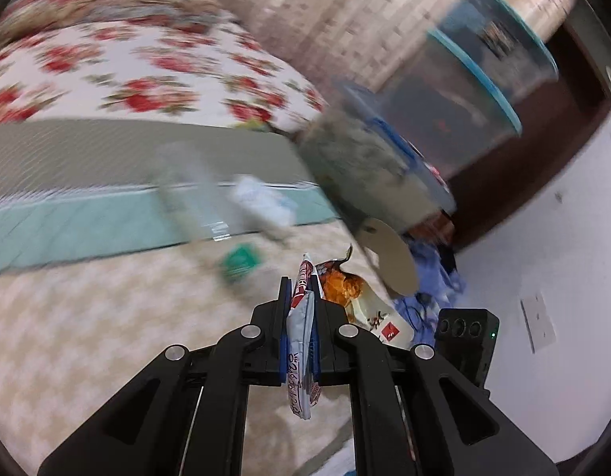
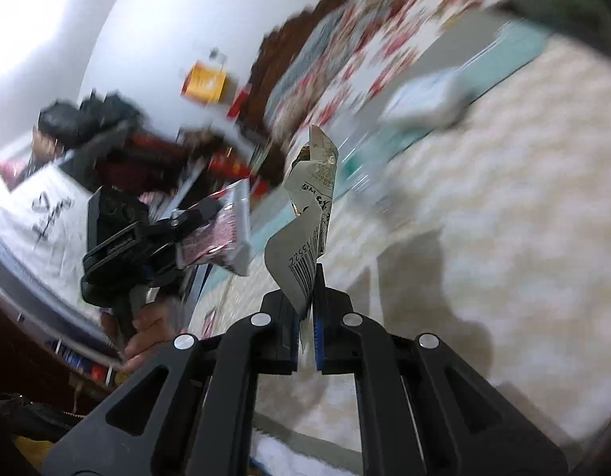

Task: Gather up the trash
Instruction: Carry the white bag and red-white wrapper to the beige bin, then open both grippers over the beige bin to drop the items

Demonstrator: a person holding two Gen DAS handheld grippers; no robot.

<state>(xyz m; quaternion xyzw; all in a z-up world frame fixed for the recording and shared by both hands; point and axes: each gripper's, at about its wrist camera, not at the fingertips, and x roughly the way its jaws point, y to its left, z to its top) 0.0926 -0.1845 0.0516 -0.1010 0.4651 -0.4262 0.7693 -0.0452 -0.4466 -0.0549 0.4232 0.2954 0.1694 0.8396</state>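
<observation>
— Checking both grips first: clenched or slack?

— Clenched, the pair. Left gripper (image 1: 301,289) pinched tight on a red-and-white wrapper (image 1: 299,317), held edge-on between the pads, long axis running straight out along the fingers. Right gripper (image 2: 310,277) nipped on a white barcode wrapper (image 2: 305,214), standing tall past the tips and folded over near the top.

— Anything loose on the floor (image 1: 107,317)?

— Yes, ahead of the left tips and slightly left: a green packet (image 1: 240,261), and beyond it a crumpled white piece (image 1: 266,202) close to the foot of the bed (image 1: 146,79). No free jaw for either, though.

— So, drop-off next. Which way?

— Up and to the right of the left gripper: a blue-rimmed tub (image 1: 369,166), badly blurred, higher than the tips and looming close. Probably the bin, but too smeared to swear to it, or to read which way the mouth faces.

— Nearer hand?

— Likely the right, judging by its wrapper showing just right of the left tips, on the tub's side. Worth emptying that one first, then swinging the left across.
</observation>
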